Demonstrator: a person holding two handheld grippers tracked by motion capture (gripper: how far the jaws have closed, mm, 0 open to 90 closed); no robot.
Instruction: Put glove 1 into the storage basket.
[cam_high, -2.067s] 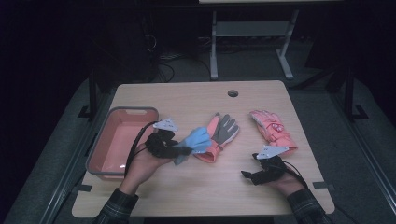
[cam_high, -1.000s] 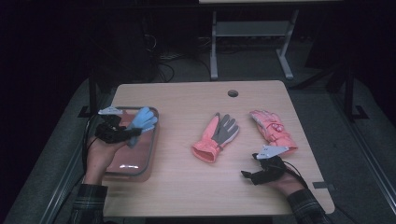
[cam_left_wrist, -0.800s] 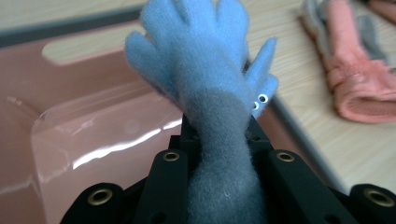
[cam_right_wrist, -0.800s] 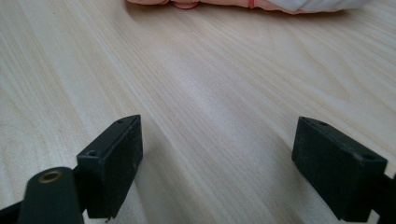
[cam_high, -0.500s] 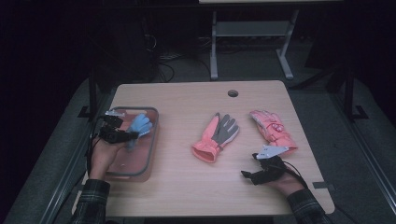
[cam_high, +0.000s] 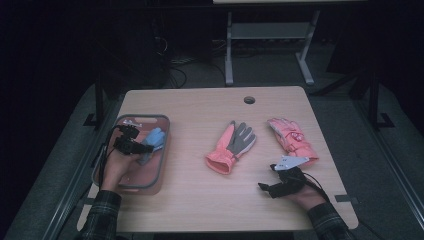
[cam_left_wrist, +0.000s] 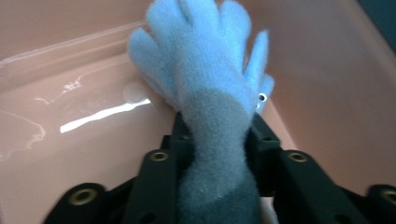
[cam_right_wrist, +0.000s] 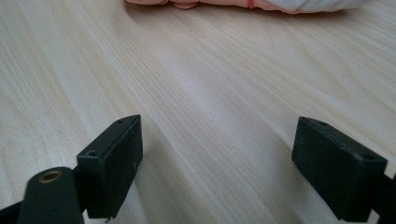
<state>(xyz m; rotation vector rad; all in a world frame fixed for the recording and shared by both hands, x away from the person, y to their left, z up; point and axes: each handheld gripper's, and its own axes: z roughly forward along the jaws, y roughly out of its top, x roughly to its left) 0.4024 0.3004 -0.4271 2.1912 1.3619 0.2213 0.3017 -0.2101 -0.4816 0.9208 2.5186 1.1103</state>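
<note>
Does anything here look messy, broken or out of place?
Nothing looks broken or spilled. The blue glove lies between the left claw's jaws, which have just been opening, inside the pink tray. The pink-and-grey glove and the pink glove lie loose and slanted on the table.

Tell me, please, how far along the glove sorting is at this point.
Nothing is fully let go yet. The left gripper, its jaws just opening, has the blue glove between them, lowered into the pink bin. The grey-palmed glove and pink glove remain on the table. The right gripper rests open.
</note>
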